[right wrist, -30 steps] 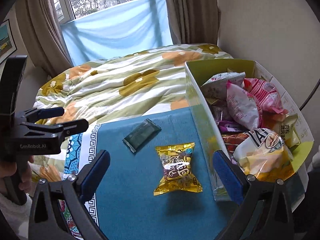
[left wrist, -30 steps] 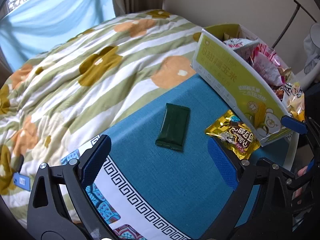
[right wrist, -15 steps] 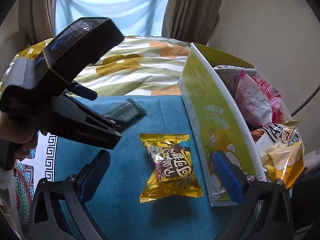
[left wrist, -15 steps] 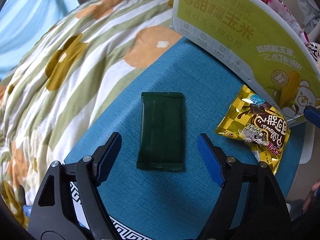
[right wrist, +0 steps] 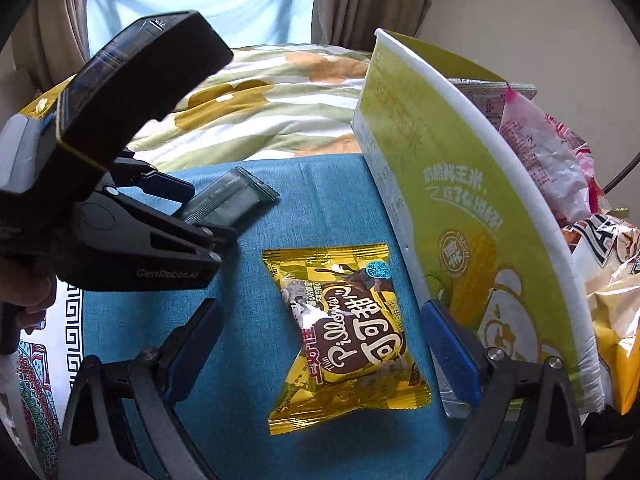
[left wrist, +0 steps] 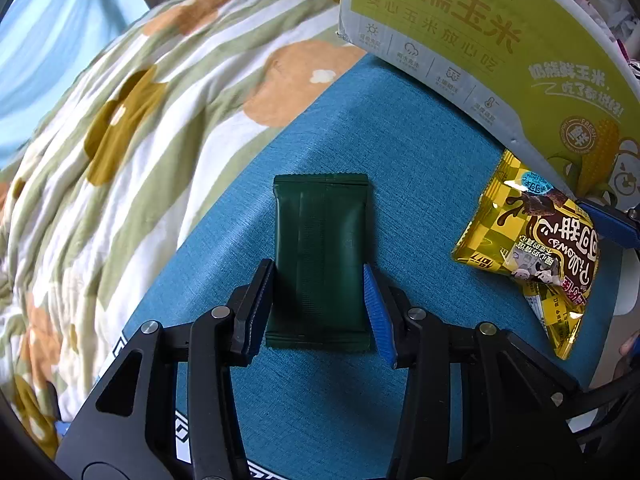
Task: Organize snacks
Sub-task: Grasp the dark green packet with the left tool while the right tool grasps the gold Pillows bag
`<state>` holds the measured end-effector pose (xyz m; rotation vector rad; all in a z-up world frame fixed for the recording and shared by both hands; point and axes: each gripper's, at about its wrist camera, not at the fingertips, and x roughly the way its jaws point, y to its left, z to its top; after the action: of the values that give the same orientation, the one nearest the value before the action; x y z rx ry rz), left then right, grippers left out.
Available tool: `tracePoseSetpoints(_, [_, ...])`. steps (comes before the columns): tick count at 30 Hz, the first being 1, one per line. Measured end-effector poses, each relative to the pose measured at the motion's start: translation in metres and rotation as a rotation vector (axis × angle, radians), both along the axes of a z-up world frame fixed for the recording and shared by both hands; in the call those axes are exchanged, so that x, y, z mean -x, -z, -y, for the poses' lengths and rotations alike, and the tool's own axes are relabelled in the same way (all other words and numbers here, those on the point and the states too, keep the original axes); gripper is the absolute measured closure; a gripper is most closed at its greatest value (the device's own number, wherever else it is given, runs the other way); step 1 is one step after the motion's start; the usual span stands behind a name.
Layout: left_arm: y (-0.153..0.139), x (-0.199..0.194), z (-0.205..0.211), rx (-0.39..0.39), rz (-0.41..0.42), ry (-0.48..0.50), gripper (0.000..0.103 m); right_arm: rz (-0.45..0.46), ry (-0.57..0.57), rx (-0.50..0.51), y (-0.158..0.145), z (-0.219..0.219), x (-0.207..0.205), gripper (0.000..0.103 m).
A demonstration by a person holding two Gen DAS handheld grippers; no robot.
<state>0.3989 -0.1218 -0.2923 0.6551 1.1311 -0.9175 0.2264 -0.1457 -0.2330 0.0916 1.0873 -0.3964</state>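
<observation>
Now left gripper [left wrist: 318,304] pinches the green packet [left wrist: 322,256]; right gripper [right wrist: 320,354] (closing) straddles the yellow snack [right wrist: 344,336].

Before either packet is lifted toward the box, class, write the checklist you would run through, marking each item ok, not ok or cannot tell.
1. Left tongs shut on the green packet: ok.
2. Green packet flat and uncrumpled: ok.
3. Right tongs straddle the yellow packet: ok.
4. Right tongs gripping it: not ok, closing, pads not yet touching.
5. Right tongs' pad clear of the box: cannot tell.
6. Room in the box: cannot tell.
</observation>
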Motion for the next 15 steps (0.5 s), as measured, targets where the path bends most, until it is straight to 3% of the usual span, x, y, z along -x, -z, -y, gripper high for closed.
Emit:
tracePoseSetpoints(1, [0.000, 0.000, -0.001, -0.003, 0.002, 0.000, 0.062, -0.009, -0.002, -0.011, 0.002, 0.001, 0.000, 0.017])
tracePoseSetpoints(8, [-0.001, 0.006, -0.011, -0.018, 0.007, -0.015, 0.063, -0.024, 0.019, -0.062, 0.012, 0.015, -0.002, 0.018])
tracePoseSetpoints(10, [-0.001, 0.008, -0.017, -0.021, 0.000, -0.023, 0.063, -0.029, 0.015, -0.072, 0.014, 0.018, -0.005, 0.027])
tracePoseSetpoints(15, [-0.001, 0.015, -0.031, -0.032, -0.013, -0.054, 0.063, -0.047, 0.004, -0.087, 0.017, 0.020, -0.010, 0.036])
